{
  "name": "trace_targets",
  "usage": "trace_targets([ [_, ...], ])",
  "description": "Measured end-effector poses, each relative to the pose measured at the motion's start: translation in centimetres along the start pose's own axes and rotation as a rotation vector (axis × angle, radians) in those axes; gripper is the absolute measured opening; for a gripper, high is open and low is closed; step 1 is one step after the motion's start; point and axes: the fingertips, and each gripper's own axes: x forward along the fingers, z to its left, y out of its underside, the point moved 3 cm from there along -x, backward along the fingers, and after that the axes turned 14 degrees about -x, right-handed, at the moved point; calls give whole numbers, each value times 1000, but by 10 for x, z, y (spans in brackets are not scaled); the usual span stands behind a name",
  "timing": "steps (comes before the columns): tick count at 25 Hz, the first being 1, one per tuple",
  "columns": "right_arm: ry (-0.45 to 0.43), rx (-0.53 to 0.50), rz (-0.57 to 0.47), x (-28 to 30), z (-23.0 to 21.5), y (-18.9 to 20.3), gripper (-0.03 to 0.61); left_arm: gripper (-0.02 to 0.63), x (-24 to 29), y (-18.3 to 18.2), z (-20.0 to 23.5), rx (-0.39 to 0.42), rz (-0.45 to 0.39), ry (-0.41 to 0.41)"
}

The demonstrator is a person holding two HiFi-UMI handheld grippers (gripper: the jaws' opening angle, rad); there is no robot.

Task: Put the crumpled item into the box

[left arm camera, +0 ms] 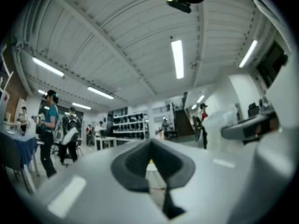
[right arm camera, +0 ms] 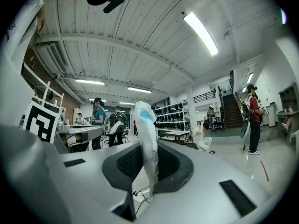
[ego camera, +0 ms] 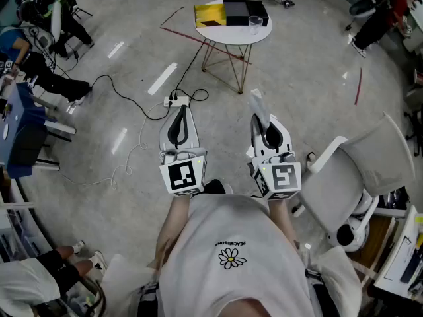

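Note:
A crumpled white wrapper [ego camera: 257, 104] with a blue patch sticks up out of my right gripper [ego camera: 263, 125], whose jaws are shut on it. In the right gripper view the wrapper [right arm camera: 145, 129] stands pinched between the dark pads [right arm camera: 174, 169]. My left gripper [ego camera: 179, 121] is held beside it, shut with nothing in it. The box [ego camera: 229, 13], part yellow and part black, lies on a round white table [ego camera: 231, 35] well ahead of both grippers. Both grippers hover over the floor in front of the person's chest.
A clear glass [ego camera: 256, 24] stands on the table next to the box. A power strip with cables [ego camera: 175, 100] lies on the floor between me and the table. A white office chair [ego camera: 357, 177] stands at my right. Seated people and a blue table [ego camera: 20, 131] are at the left.

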Motion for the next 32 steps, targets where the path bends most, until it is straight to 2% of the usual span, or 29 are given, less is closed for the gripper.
trace_targets([
  [6, -6, -5, 6, -4, -2, 5, 41, -2, 1, 3, -10, 14, 11, 18],
  [11, -21, 81, -26, -1, -5, 4, 41, -2, 4, -2, -13, 25, 1, 33],
  [17, -21, 117, -55, 5, -10, 9, 41, -2, 19, 9, 6, 6, 10, 4],
  [21, 11, 106, -101, 27, -27, 6, 41, -2, 53, 0, 9, 73, -42, 43],
  [25, 30, 72, -108, 67, -45, 2, 41, -2, 101, -5, 29, 20, -77, 47],
  [32, 58, 52, -62, 149, -74, 8, 41, -2, 190, -9, 55, -13, -90, 70],
])
